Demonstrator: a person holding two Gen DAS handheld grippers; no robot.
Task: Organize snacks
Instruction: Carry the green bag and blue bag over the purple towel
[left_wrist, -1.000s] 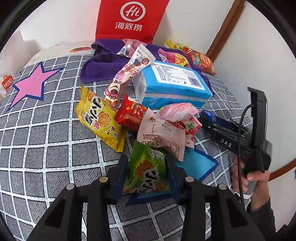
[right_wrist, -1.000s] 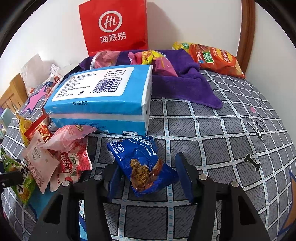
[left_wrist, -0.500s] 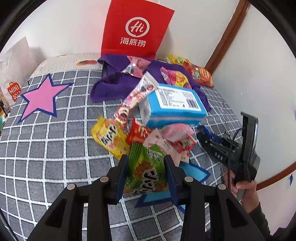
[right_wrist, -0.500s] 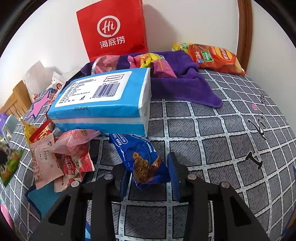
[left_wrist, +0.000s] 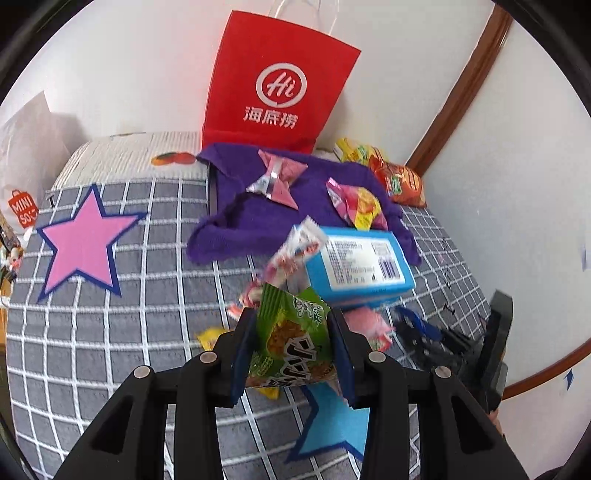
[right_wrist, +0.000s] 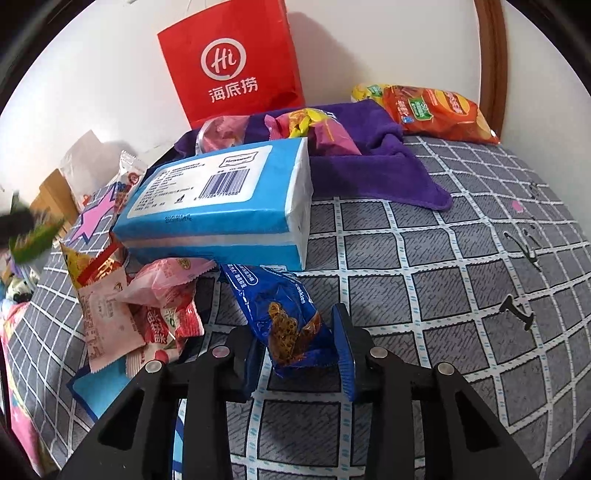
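Snacks: left gripper (left_wrist: 291, 350) clamps green packet (left_wrist: 290, 341); right gripper (right_wrist: 295, 345) is closing around blue cookie packet (right_wrist: 284, 314); red bag's (right_wrist: 232, 59) inside is hidden.

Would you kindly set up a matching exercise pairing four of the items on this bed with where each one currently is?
Column one:
1. green snack packet
2. blue cookie packet
3. orange chip bag
4. red paper bag

Column two:
A. standing against the wall
B. between the right gripper's closing jaws
C. clamped in the left gripper
D. lying near the wooden trim, beyond the purple towel

Pairs: 1-C, 2-B, 3-D, 4-A
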